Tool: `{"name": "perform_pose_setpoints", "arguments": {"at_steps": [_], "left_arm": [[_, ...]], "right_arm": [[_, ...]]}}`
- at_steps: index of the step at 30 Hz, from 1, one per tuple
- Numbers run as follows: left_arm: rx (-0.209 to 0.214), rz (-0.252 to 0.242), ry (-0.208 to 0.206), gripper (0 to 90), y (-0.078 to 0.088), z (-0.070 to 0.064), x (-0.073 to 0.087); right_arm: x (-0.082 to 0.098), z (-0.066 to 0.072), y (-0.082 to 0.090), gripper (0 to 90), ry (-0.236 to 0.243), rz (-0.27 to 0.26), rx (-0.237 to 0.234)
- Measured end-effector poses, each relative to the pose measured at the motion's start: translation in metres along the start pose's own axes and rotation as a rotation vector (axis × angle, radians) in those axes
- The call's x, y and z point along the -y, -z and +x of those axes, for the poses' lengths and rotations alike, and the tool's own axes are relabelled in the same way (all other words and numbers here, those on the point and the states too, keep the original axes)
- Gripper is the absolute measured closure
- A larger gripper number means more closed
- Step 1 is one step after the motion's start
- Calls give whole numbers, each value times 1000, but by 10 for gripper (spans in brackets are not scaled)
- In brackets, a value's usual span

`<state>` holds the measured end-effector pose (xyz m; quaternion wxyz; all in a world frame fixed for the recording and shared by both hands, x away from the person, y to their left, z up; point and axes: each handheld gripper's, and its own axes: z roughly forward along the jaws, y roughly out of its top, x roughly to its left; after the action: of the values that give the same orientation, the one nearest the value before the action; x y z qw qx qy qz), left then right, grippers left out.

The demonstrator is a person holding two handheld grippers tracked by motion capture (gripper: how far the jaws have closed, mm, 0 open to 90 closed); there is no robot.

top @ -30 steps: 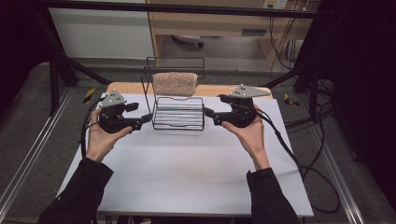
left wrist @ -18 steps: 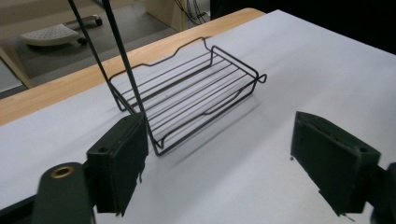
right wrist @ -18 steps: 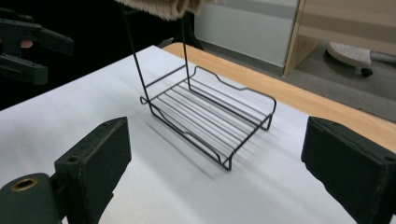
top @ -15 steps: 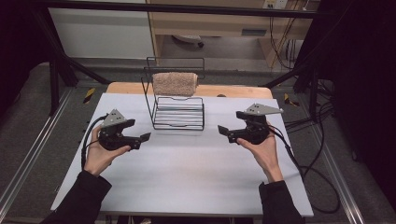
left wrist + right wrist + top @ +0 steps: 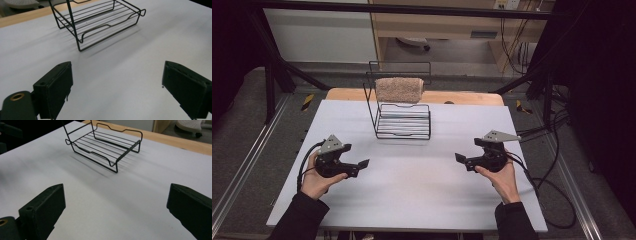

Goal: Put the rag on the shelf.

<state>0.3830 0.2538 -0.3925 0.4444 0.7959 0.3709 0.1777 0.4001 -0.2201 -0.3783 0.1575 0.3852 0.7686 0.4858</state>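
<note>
While both jaws have just been opening, each hand-held gripper [image 5: 362, 164] [image 5: 460, 159] gapes empty near the wire rack [image 5: 402, 120].

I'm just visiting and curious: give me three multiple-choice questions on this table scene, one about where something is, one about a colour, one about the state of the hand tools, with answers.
1. Where is the towel?
A. Draped over the wire rack's top bar
B. Flat on the table
C. In the left gripper

2. What colour is the towel?
A. Blue
B. Pinkish beige
C. Black

3. How do the right gripper's jaws stand?
A. Shut on the rack
B. Shut on the towel
C. Open, nothing between them

Answers: 1 A, the high view shows it hanging over the bar. 2 B, its fuzzy cloth looks pinkish beige. 3 C, the right gripper view shows bare table between the spread jaws.
</note>
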Motion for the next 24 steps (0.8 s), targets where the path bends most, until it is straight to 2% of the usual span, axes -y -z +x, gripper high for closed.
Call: {"name": "perform_pose_setpoints", "arguments": {"at_steps": [3, 10, 24], "left_arm": [[6, 9, 10, 99, 0, 1, 7], [14, 21, 19, 99, 0, 2, 22], [24, 53, 8, 99, 1, 2, 45]], "right_arm": [[10, -3, 2, 16, -21, 9, 0], [30, -9, 7, 11, -35, 34, -1], [74, -20, 18, 6, -55, 78, -13]]}}
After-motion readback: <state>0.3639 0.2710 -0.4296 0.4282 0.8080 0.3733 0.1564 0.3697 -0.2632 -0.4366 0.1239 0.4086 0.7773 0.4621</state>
